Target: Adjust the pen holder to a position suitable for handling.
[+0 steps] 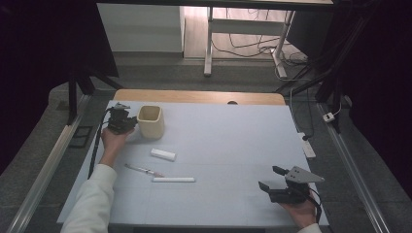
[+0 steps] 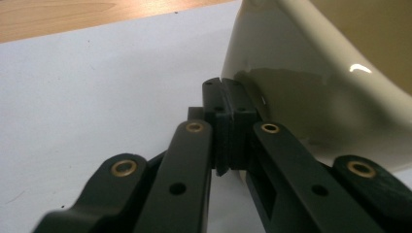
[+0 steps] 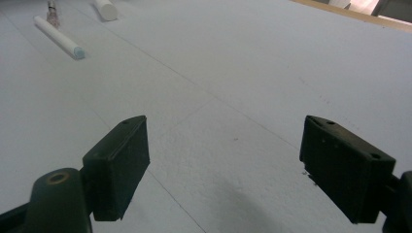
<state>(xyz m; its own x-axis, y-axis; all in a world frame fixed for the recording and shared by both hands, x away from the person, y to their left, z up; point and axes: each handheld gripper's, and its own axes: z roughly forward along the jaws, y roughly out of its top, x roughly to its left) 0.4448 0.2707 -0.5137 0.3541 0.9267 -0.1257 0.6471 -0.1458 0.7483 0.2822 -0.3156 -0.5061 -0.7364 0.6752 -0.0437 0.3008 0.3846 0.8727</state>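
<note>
At the far left of the bench [image 1: 218,145], which is covered in a pale blue sheet, the left claw [image 1: 127,124] sits right against the side of a cream ceramic cup [image 1: 151,121]. In the left gripper view its two black jaws are pressed together with nothing between them, and their tips rest at the foot of the cup's [image 2: 311,82] glossy wall; whether they actually touch the glaze I cannot tell. The cup stands upright on its base, mouth open to the ceiling, its long axis vertical, near the back left corner of the sheet and just short of the bare wooden strip [image 1: 199,96] along the far edge. A person's white sleeve [image 1: 92,204] runs up from the bottom edge to that claw. Nearer the front, to the right of the sleeve, lies a thin pen-like stick [image 1: 144,170], slanting across the sheet. Just beyond it is a short white block [image 1: 163,154], and just in front a long white tube [image 1: 173,179] lies flat, running left to right. Well apart from all of this, at the front right corner, the right claw [image 1: 272,177] hangs low over the bare sheet with its jaws spread wide and holding nothing; in the right gripper view the tube [image 3: 58,38] lies far ahead of it.
</note>
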